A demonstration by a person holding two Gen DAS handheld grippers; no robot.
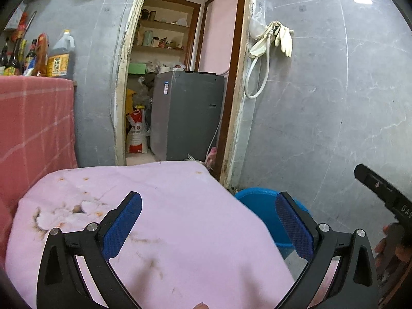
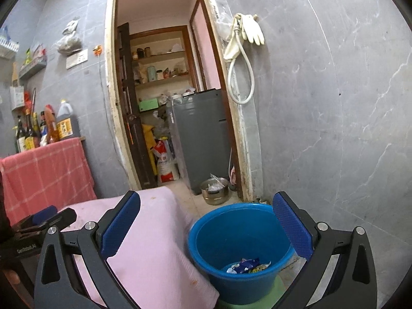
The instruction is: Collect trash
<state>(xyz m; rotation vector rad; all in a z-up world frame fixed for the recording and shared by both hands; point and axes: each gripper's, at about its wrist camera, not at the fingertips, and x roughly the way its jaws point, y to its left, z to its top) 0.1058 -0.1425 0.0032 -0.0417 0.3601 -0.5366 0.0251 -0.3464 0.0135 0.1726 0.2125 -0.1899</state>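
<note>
Wrappers [image 2: 246,265] down in blue bucket [image 2: 206,234], beside pink cloth [image 1: 180,206]. Left gripper [image 1: 208,221] and right gripper [image 2: 206,224] both spread wide, gripping nothing.

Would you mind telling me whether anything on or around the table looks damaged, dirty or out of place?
Yes: the pink cloth covering the table is stained, with orange spots and dark, scorched-looking marks plus a small hole near its left side. The blue bucket beside it stands upright with wrappers inside; nothing has spilled there.
</note>
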